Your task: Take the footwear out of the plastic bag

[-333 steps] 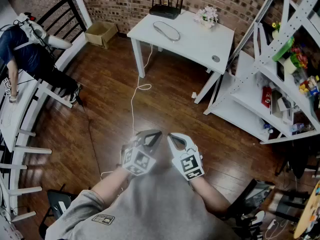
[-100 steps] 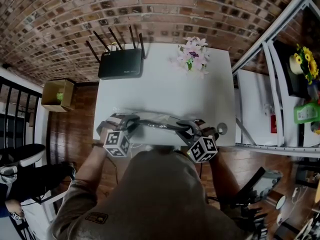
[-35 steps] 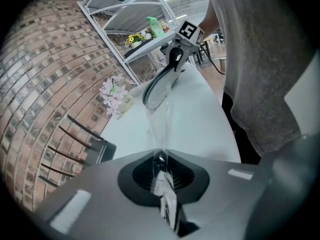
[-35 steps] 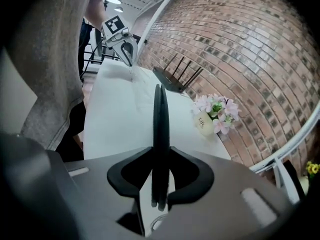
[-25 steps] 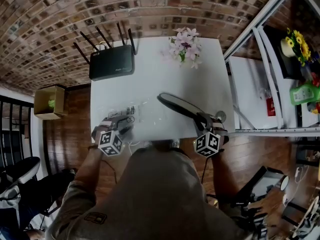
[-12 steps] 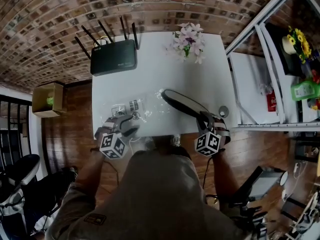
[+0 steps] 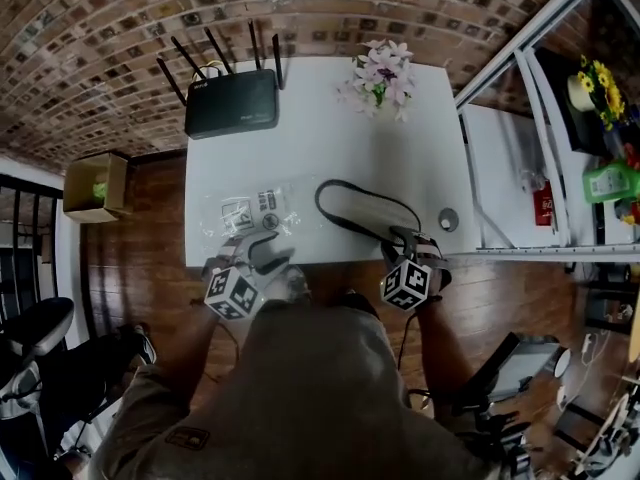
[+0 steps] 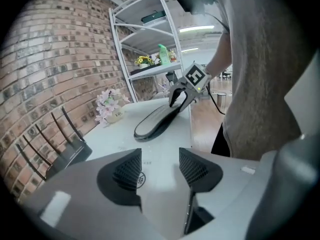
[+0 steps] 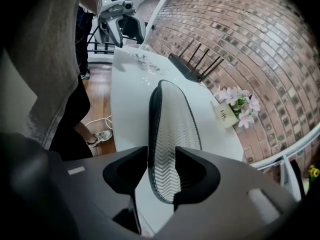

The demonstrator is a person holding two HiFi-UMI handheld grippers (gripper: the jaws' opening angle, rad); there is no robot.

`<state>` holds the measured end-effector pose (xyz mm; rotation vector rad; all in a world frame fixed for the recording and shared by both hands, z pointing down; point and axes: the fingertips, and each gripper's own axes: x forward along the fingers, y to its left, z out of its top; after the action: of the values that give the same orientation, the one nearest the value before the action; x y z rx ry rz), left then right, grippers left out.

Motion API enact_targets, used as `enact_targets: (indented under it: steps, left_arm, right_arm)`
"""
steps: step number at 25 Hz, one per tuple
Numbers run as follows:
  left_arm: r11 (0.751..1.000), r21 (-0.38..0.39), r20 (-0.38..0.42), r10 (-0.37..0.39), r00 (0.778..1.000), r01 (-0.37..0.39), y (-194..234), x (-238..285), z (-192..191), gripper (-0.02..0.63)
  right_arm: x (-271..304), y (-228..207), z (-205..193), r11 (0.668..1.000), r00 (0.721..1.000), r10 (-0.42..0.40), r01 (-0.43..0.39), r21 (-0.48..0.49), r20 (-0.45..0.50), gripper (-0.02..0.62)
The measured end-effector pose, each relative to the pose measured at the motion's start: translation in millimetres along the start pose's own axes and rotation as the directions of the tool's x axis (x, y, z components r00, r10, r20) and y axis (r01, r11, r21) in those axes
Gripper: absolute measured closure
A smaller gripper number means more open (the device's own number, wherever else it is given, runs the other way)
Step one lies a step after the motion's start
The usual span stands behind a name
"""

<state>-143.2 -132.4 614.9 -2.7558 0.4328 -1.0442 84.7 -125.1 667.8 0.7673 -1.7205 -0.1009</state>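
Note:
A dark slipper (image 7: 365, 213) with a pale zigzag sole (image 9: 172, 134) lies on the white table (image 7: 300, 158), outside the clear plastic bag (image 7: 255, 211), which lies flat to its left. My right gripper (image 7: 405, 240) stands at the slipper's heel. Its jaws have just been opening and are open, with the heel edge between them, as the right gripper view (image 9: 161, 171) shows. My left gripper (image 7: 265, 253) hovers at the table's front edge near the bag. Its jaws have been opening too and hold nothing (image 8: 160, 171). From that view the slipper (image 8: 157, 123) lies beyond.
A black router (image 7: 232, 103) with antennas stands at the table's back left and a small pot of flowers (image 7: 380, 68) at the back right. White metal shelving (image 7: 540, 148) with bottles is at the right. A cardboard box (image 7: 95, 186) sits on the wooden floor at left.
The slipper, raised at one end a second ago, now lies flat on the table. The right gripper has sunk with it. The left gripper has drawn back from the bag toward the table's edge.

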Motion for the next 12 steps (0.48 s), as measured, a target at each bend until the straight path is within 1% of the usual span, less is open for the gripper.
enact_targets:
  steps: [3, 8, 12]
  left_arm:
    - [0.999, -0.027, 0.004, 0.035, 0.999, -0.035, -1, 2, 9, 0.373]
    - [0.991, -0.109, 0.007, 0.082, 0.997, -0.081, -8, 4, 19, 0.373]
    - [0.981, -0.153, -0.007, 0.12, 0.993, -0.119, -16, 6, 23, 0.376]
  right_arm:
    - [4, 3, 1, 0.999, 0.999, 0.03, -0.031, 0.018, 0.024, 0.41]
    - [3, 4, 3, 0.998, 0.995, 0.069, -0.07, 0.009, 0.068, 0.406]
    - [2, 3, 5, 0.995, 0.99, 0.086, -0.091, 0.043, 0.116, 0.397]
